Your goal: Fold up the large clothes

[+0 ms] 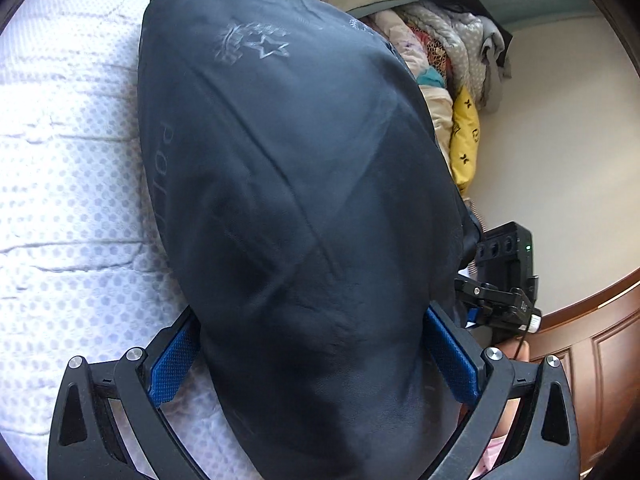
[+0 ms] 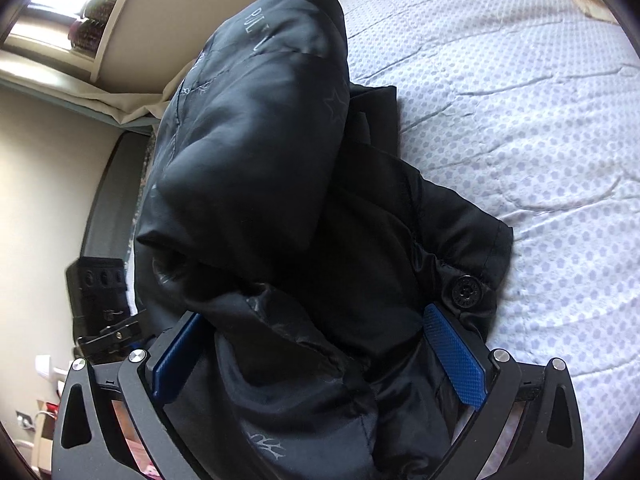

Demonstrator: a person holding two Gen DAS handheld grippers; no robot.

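Both grippers (image 1: 312, 356) (image 2: 316, 356) angle downward, jaws spread wide around the jacket (image 2: 280, 184).

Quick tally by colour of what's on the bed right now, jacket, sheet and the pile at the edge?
Black or dark navy: 1, the jacket
White with lilac dots: 1, the bed sheet
Yellow: 1, the printed cloth in the clothes pile
Total: 3; the pile's other pieces are too jumbled to count.

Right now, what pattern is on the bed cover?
White quilted bed cover with small pale lilac dots, clearest in the right wrist view.
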